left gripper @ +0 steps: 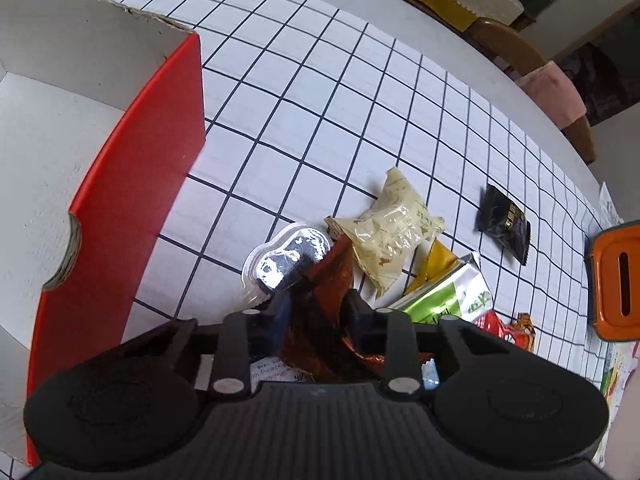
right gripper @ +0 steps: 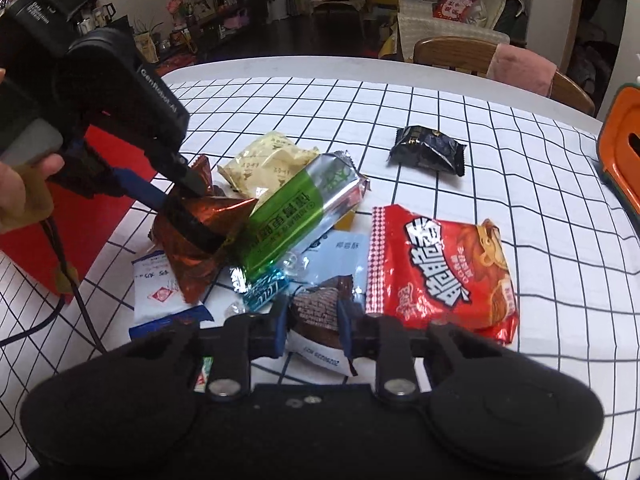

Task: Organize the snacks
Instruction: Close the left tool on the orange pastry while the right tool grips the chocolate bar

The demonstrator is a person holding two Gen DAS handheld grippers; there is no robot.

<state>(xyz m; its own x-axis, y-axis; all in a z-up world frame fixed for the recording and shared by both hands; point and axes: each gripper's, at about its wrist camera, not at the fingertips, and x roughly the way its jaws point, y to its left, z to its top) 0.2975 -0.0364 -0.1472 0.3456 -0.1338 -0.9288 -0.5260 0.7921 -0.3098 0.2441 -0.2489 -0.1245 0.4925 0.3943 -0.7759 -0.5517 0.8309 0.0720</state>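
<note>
A pile of snack packets lies on the checked tablecloth. My left gripper [left gripper: 316,300] is shut on a copper-brown foil packet [left gripper: 328,280]; in the right wrist view that gripper [right gripper: 192,200] pinches the same packet [right gripper: 196,236] at the pile's left. My right gripper [right gripper: 312,320] is shut on a brown-and-white packet [right gripper: 320,316] at the pile's near edge. A green-and-silver packet [right gripper: 296,216], a cream packet [right gripper: 268,164], a red noodle packet [right gripper: 440,272] and a black packet [right gripper: 428,150] lie around. A red box [left gripper: 120,168] with a white inside stands left.
An orange lidded container [right gripper: 624,140] stands at the table's right edge, also in the left wrist view [left gripper: 616,280]. Wooden chairs [right gripper: 480,56] stand behind the table. A silver foil cup [left gripper: 284,260] and blue-white packets [right gripper: 160,292] lie in the pile.
</note>
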